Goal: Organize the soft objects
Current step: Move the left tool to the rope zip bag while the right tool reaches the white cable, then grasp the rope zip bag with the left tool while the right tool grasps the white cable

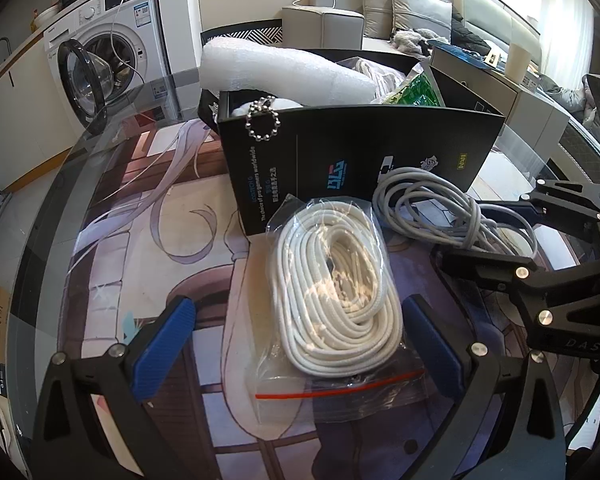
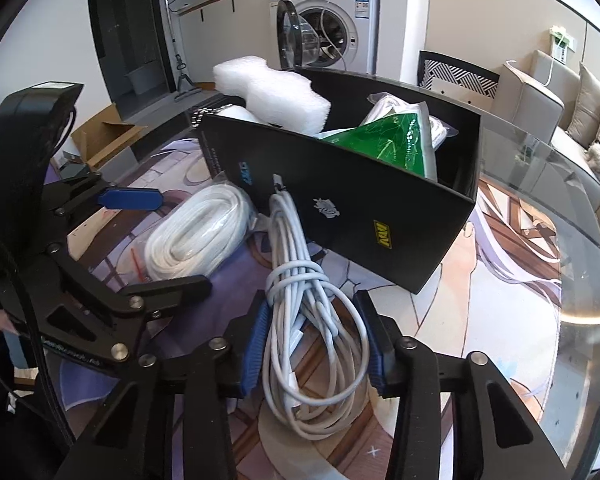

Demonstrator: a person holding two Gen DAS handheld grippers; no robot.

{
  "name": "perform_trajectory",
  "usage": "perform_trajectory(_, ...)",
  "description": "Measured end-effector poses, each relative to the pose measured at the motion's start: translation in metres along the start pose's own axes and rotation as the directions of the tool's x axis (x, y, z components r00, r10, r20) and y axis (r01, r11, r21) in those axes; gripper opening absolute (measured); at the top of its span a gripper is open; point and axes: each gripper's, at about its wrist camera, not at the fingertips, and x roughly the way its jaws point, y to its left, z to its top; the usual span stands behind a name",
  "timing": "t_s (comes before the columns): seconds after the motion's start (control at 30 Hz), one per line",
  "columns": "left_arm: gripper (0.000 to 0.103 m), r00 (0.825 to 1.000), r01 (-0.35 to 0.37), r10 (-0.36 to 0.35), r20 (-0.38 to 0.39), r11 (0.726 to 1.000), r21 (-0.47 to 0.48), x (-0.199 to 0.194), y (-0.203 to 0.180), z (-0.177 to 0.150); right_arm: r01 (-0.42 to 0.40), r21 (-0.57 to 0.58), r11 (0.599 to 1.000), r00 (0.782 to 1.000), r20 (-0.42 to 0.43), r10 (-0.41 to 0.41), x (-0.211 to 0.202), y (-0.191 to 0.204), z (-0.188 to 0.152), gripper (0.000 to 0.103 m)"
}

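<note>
A coil of white rope in a clear zip bag lies on the printed mat in front of a black box. My left gripper is open, its blue pads on either side of the bag. A bundle of pale grey cable lies to the right of the bag. My right gripper straddles the cable, its blue pads close to both sides; I cannot tell if they press it. The box holds white foam, a green packet and a bagged white item. The bagged rope shows left.
A ball chain hangs over the box's front wall. The glass table edge curves round on the right. A washing machine with its door open stands behind, and a sofa at the back right.
</note>
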Motion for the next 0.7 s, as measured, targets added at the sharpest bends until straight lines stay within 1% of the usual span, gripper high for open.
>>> perform_trajectory(0.07, 0.101, 1.000, 0.002, -0.002, 0.001, 1.000, 0.000, -0.001, 0.000, 0.000, -0.012, 0.006, 1.000, 1.000, 0.000, 0.012, -0.002, -0.001, -0.001, 0.040)
perform_trajectory(0.13, 0.092, 1.000, 0.008, -0.009, 0.013, 1.000, 0.011, -0.004, -0.003, 0.000, -0.017, 0.009, 1.000, 1.000, 0.001, 0.017, -0.006, -0.004, -0.004, 0.039)
perform_trajectory(0.17, 0.090, 1.000, 0.013, -0.013, 0.018, 1.000, 0.020, -0.005, -0.005, 0.000, -0.024, 0.011, 1.000, 1.000, 0.001, 0.024, -0.008, -0.005, -0.006, 0.038)
perform_trajectory(0.23, 0.075, 0.999, 0.028, -0.030, 0.033, 0.999, 0.041, -0.008, -0.009, -0.002, -0.030, 0.010, 0.999, 1.000, 0.005, 0.030, -0.011, -0.006, -0.006, 0.036)
perform_trajectory(0.27, 0.070, 0.999, 0.034, -0.036, 0.038, 0.998, 0.049, -0.010, -0.010, -0.002, -0.030, 0.007, 1.000, 1.000, 0.008, 0.030, -0.013, -0.005, -0.007, 0.036)
perform_trajectory(0.3, 0.057, 0.998, 0.040, -0.042, 0.044, 0.998, 0.057, -0.011, -0.012, -0.002, -0.029, 0.005, 1.000, 1.000, 0.010, 0.028, -0.013, -0.006, -0.007, 0.036)
perform_trajectory(0.33, 0.052, 0.998, 0.039, -0.042, 0.050, 0.997, 0.063, -0.013, -0.014, -0.002, -0.028, 0.003, 1.000, 1.000, 0.012, 0.028, -0.016, -0.007, -0.007, 0.035)
perform_trajectory(0.37, 0.050, 0.998, 0.038, -0.041, 0.053, 0.997, 0.067, -0.014, -0.015, -0.003, -0.029, 0.000, 1.000, 0.999, 0.015, 0.029, -0.018, -0.008, -0.007, 0.035)
perform_trajectory(0.4, 0.046, 0.997, 0.040, -0.044, 0.056, 0.997, 0.067, -0.015, -0.015, -0.003, -0.029, -0.002, 1.000, 0.999, 0.017, 0.029, -0.019, -0.008, -0.007, 0.035)
perform_trajectory(0.43, 0.043, 0.997, 0.047, -0.051, 0.061, 0.997, 0.061, -0.017, -0.014, -0.004, -0.030, -0.004, 1.000, 0.999, 0.022, 0.030, -0.022, -0.008, -0.007, 0.035)
perform_trajectory(0.53, 0.041, 0.995, 0.058, -0.061, 0.076, 0.997, 0.044, -0.021, -0.011, -0.005, -0.033, -0.011, 0.999, 0.999, 0.034, 0.033, -0.029, -0.007, -0.007, 0.034)
perform_trajectory(0.7, 0.041, 0.991, 0.067, -0.070, 0.112, 0.997, 0.031, -0.032, -0.007, -0.008, -0.039, -0.022, 0.999, 0.998, 0.048, 0.040, -0.037, -0.005, -0.006, 0.034)
